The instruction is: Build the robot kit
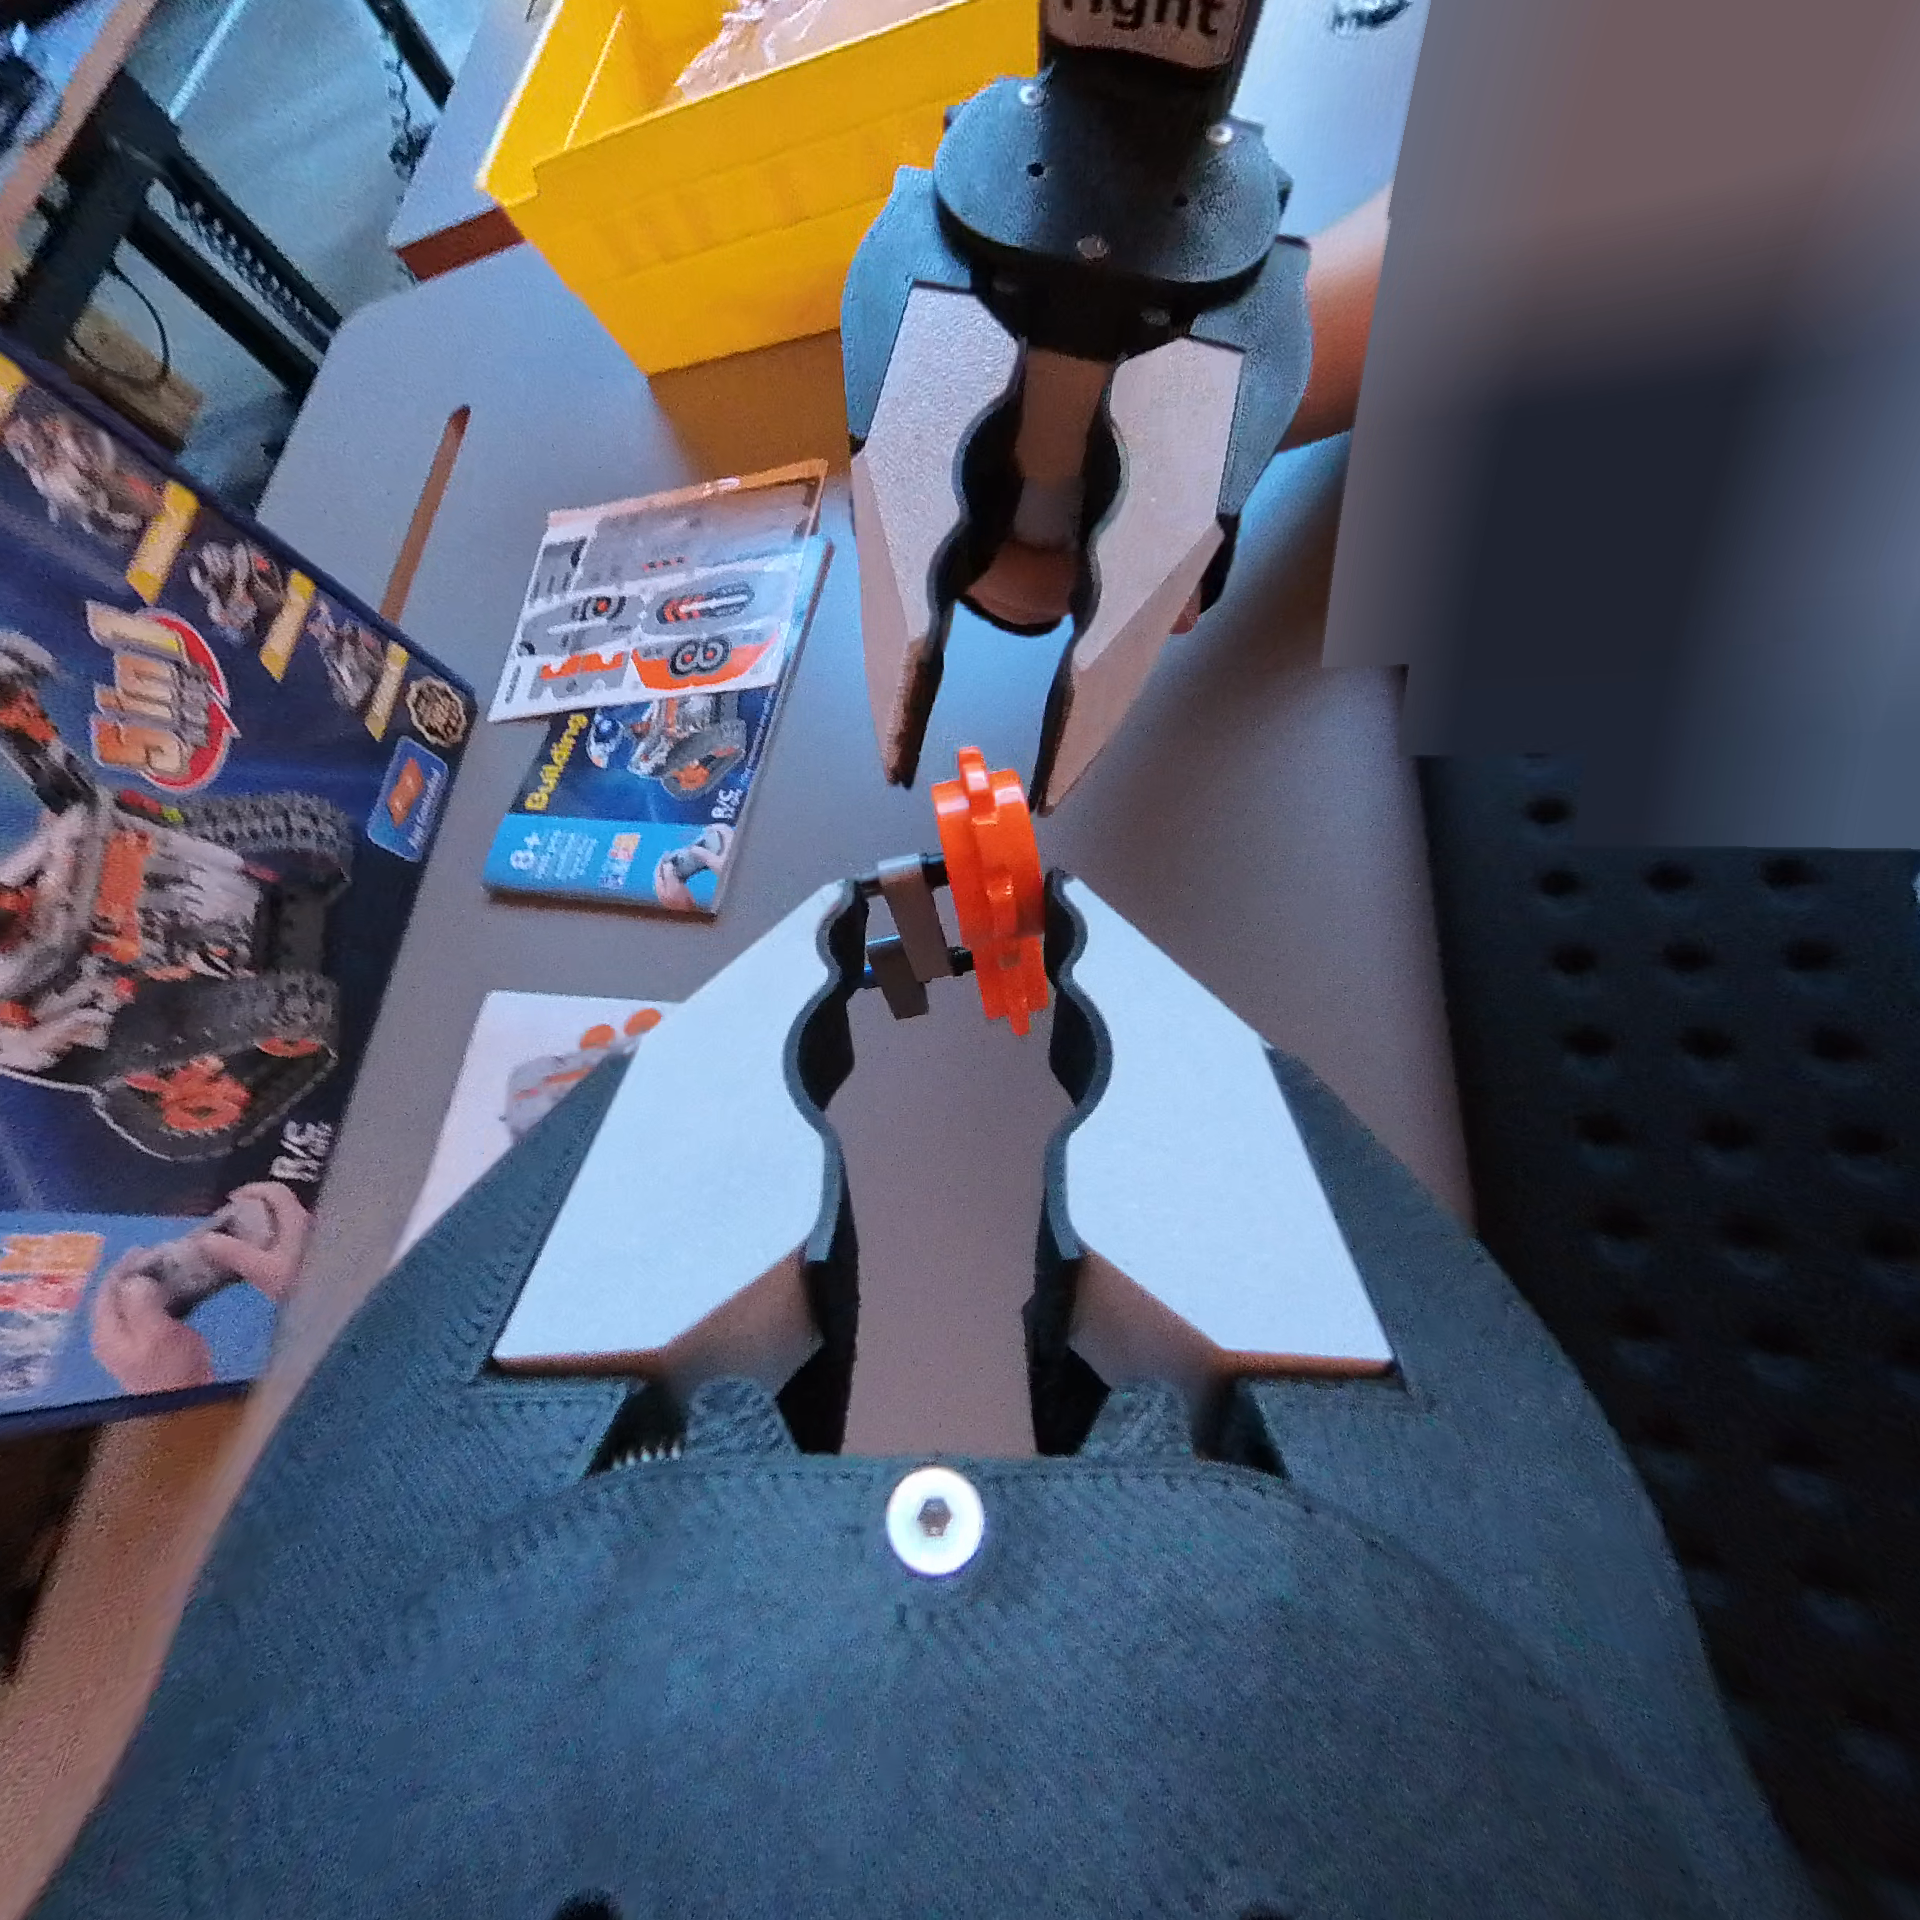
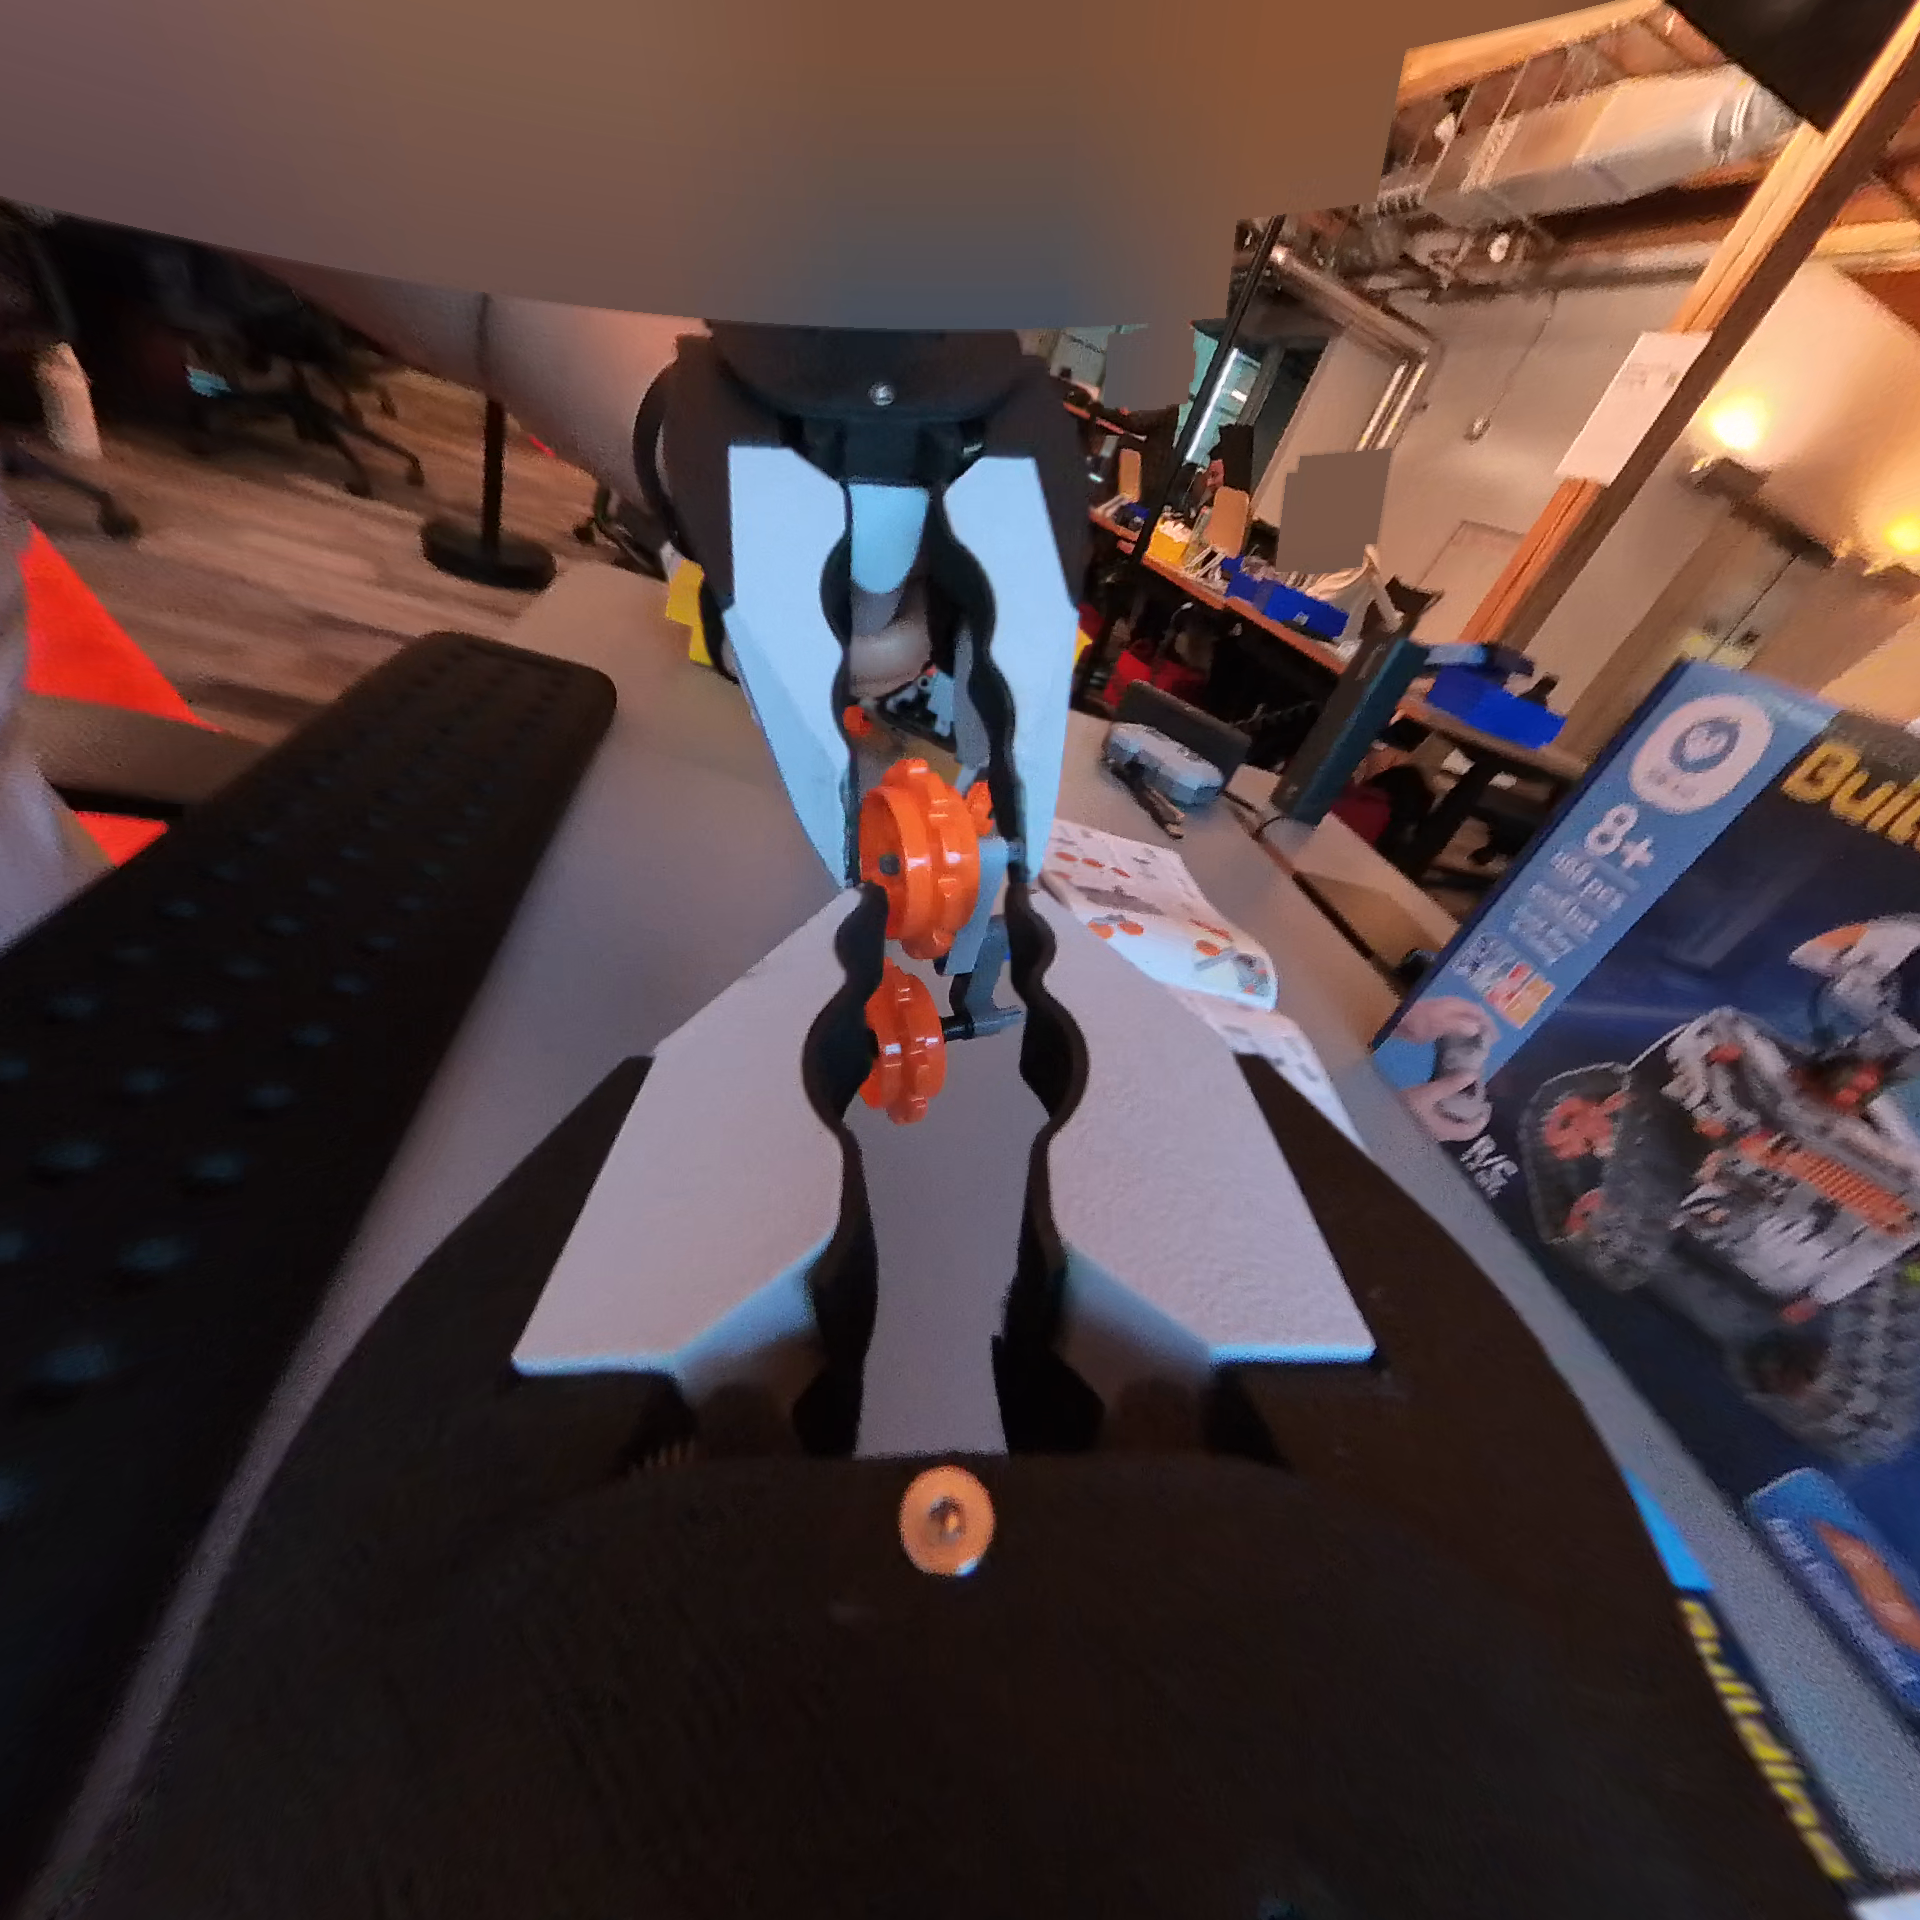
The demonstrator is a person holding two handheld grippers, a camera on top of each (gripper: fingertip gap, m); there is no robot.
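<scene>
A small assembly, a grey beam [image 1: 914, 935] with black pins and two orange gears [image 1: 992, 894], hangs in the air between both grippers above the grey table [image 1: 582, 416]. My left gripper [image 1: 956, 894] is shut on it: the pins touch one fingertip and a gear touches the other. My right gripper [image 1: 975, 788] comes from the far side, tip to tip with the left. In the right wrist view my right gripper [image 2: 943, 920] is closed in on the near gear [image 2: 899, 1049] and pin end. The far gear [image 2: 914, 862] sits in the left gripper [image 2: 935, 868].
A yellow bin [image 1: 727, 208] stands at the far end of the table. A blue toy kit box [image 1: 187, 831] [image 2: 1662, 1039], a booklet [image 1: 634, 821], a sticker sheet [image 1: 665, 603] and instruction sheets [image 2: 1143, 925] lie to one side. A black perforated mat [image 1: 1683, 1143] [image 2: 260, 935] lies on the other. Only a small space, under 4 cm, lies between the two pairs of fingers.
</scene>
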